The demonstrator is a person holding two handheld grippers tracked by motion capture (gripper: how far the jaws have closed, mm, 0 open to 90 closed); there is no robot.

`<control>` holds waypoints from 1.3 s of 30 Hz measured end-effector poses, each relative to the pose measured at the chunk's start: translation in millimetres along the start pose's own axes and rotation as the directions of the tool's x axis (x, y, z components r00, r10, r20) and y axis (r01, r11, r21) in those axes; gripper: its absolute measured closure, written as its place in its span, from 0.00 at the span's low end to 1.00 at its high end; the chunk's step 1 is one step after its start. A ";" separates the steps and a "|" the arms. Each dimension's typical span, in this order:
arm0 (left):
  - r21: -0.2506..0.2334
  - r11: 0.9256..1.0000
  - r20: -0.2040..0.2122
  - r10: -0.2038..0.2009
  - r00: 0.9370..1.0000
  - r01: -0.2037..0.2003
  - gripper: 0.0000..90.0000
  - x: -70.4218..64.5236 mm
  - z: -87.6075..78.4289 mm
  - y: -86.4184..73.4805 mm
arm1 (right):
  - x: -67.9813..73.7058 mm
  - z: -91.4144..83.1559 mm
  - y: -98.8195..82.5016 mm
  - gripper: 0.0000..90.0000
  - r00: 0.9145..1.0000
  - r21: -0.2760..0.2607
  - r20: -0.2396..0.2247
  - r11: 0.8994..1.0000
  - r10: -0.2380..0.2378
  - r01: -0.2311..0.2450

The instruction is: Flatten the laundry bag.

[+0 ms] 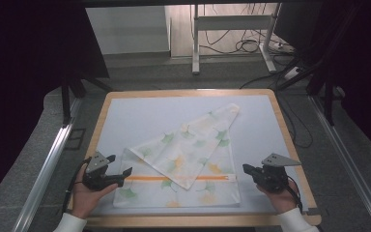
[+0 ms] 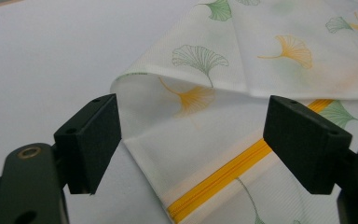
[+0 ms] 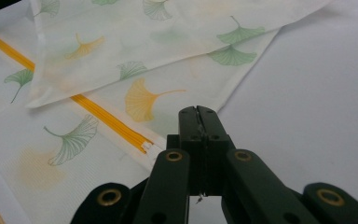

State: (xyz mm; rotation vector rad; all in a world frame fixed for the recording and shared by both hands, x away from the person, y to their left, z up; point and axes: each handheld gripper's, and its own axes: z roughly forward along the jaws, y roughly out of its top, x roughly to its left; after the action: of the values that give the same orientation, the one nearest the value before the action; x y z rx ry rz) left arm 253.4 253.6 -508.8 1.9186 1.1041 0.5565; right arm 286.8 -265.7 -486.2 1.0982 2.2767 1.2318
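White mat (image 1: 140, 116), left claw (image 2: 191, 140) apart over mesh bag (image 1: 183, 154), right claw (image 3: 198, 116) together, empty.

No readable text, label, brand, number or sign appears anywhere: the white mesh cloth bag (image 1: 183, 159) bears just green and orange ginkgo-leaf prints and an orange zipper (image 1: 178, 178).

Bag (image 1: 183, 159): thin woven cloth, semi-sheer, matt, fine ribbed weave, printed leaves. Zipper (image 1: 178, 178): orange, slight plastic sheen. Tabletop (image 1: 140, 116): smooth matt pale sheet; rim light wood, visible grain. Left tool (image 2: 191, 140), right tool (image 3: 198, 112): black matt plastic; brass-coloured metal rivets.
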 end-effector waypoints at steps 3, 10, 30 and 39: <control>-0.001 1.000 0.004 -0.004 1.000 0.004 0.22 0.4 -0.4 0.3 | 3.8 3.6 -0.3 0.99 1.000 0.013 -0.015 1.000 -0.006 0.006; 0.016 1.000 0.005 0.000 1.000 0.000 0.23 -1.9 0.3 0.7 | 12.0 12.0 0.2 0.99 0.999 0.037 -0.044 0.999 -0.020 0.022; 0.038 0.998 0.048 0.047 0.998 -0.049 0.24 -21.4 5.2 8.5 | 39.9 45.6 -4.9 0.99 0.990 0.151 -0.127 0.986 -0.057 0.076; 0.047 0.997 0.069 0.063 0.996 -0.067 0.24 -34.1 12.4 13.4 | 48.1 55.3 -7.5 0.99 0.983 0.185 -0.162 0.976 -0.087 0.117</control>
State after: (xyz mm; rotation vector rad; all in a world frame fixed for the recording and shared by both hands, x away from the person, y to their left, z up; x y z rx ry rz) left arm 251.1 215.4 -503.6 2.0076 1.0239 0.4999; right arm 284.9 -200.6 -520.6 0.9643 2.5806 1.1069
